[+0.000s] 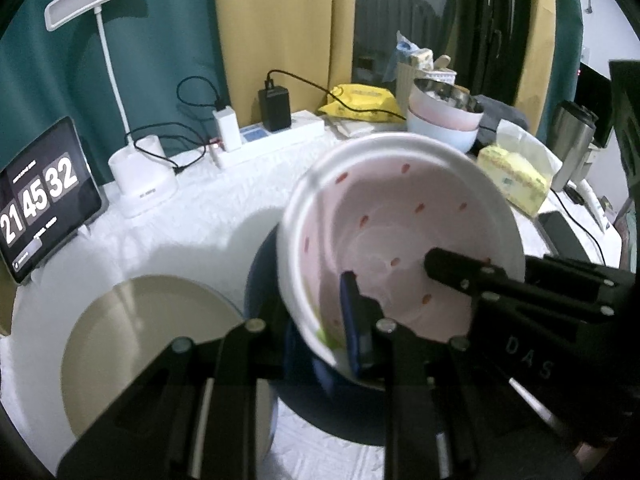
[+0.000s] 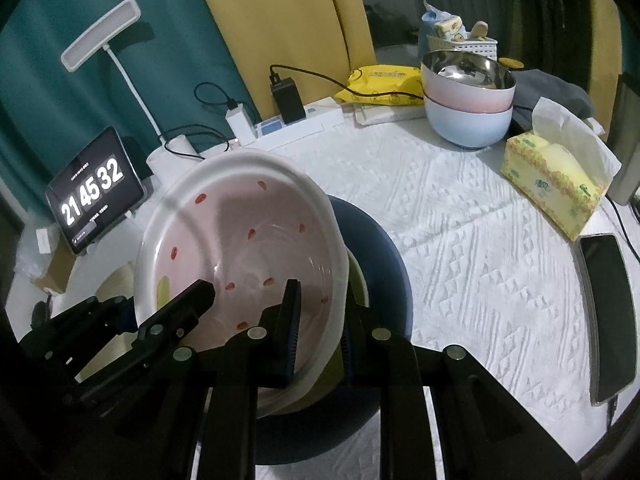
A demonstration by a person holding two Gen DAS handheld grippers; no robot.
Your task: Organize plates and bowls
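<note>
In the left wrist view, our left gripper (image 1: 320, 320) pinches the near rim of the pink bowl (image 1: 400, 240), tilted just above the blue plate (image 1: 260, 280). The right gripper (image 1: 440, 268) reaches in beside it.

In the right wrist view, our right gripper (image 2: 316, 320) pinches the bowl's rim too. We should lower both sides evenly and slowly.

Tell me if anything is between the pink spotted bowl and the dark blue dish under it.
Nothing visible blocks it. The pink spotted bowl, tilted and gripped at its rim by the left gripper and right gripper, sits directly over the dark blue dish.
</note>
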